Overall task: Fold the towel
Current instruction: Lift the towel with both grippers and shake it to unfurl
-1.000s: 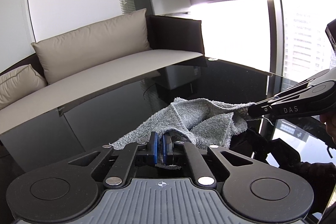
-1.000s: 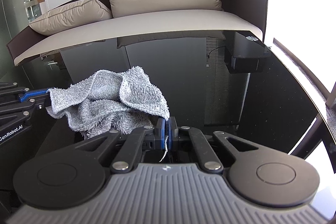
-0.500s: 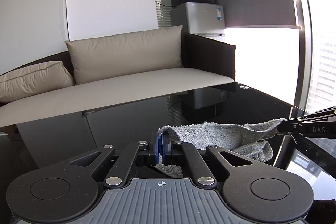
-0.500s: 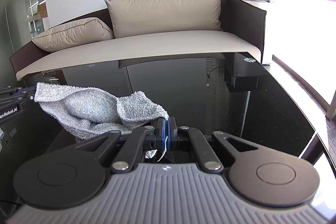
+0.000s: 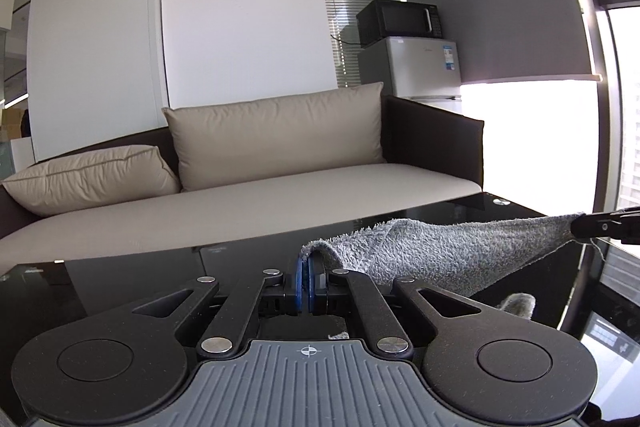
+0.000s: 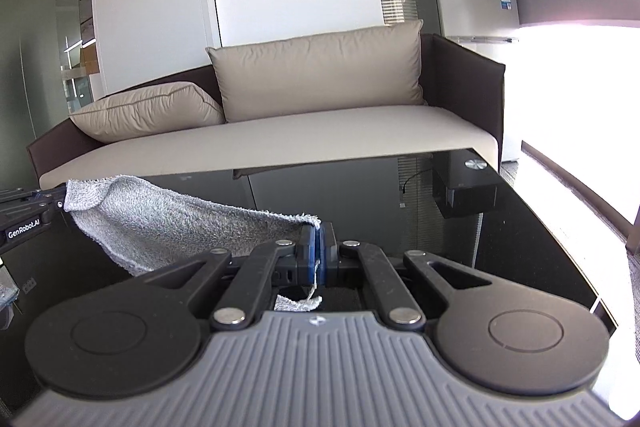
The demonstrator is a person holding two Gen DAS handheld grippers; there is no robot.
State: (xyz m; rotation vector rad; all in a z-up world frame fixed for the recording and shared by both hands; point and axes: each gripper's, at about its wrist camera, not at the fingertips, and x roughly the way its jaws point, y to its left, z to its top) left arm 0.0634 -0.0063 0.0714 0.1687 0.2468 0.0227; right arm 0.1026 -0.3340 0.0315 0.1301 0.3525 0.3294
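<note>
A grey terry towel (image 5: 432, 251) hangs stretched in the air between my two grippers, above the black glass table (image 5: 140, 275). My left gripper (image 5: 306, 269) is shut on one top corner of it. My right gripper (image 6: 318, 239) is shut on the other top corner, with a small tag of cloth showing behind its pads. In the right wrist view the towel (image 6: 168, 219) runs left to the left gripper (image 6: 52, 203). In the left wrist view it runs right to the right gripper (image 5: 588, 227). The towel's lower part sags below the taut top edge.
A beige sofa (image 5: 280, 195) with two cushions stands just behind the table's far edge. A small fridge (image 5: 416, 67) with a microwave (image 5: 400, 21) on it stands at the back right. A bright window is on the right.
Both grippers rose and moved apart with the towel corners. The towel went from a crumpled heap on the table to a stretched sheet in the air.
</note>
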